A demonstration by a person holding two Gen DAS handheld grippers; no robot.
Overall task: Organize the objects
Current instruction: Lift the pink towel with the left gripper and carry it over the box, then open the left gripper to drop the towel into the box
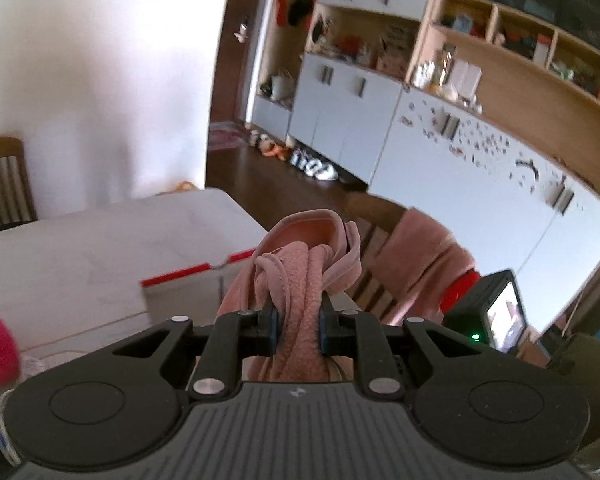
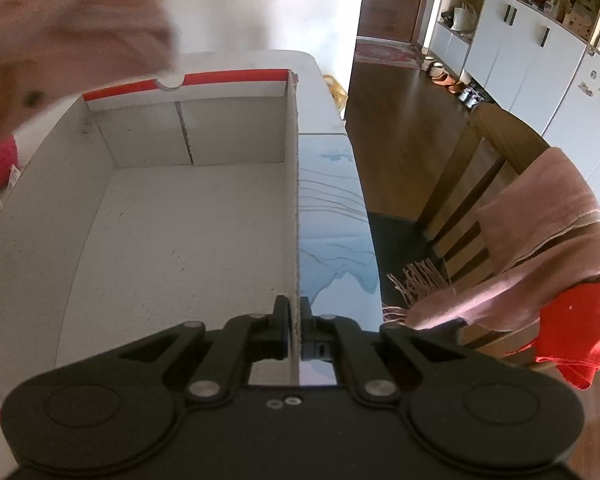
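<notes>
Grasping pink cloth (image 1: pixel 296 280) hanging lengthwise, left gripper (image 1: pixel 298 330); right gripper (image 2: pixel 295 330) pinches box wall (image 2: pixel 293 200).

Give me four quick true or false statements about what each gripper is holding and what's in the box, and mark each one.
1. The left gripper is clamped on a pink fleece garment. True.
2. The right gripper is open above the box. False: it is shut on the cardboard box wall.
3. The box floor is bare. True.
4. A blue towel hangs on the chair. False: a pink scarf hangs on the wooden chair.
</notes>
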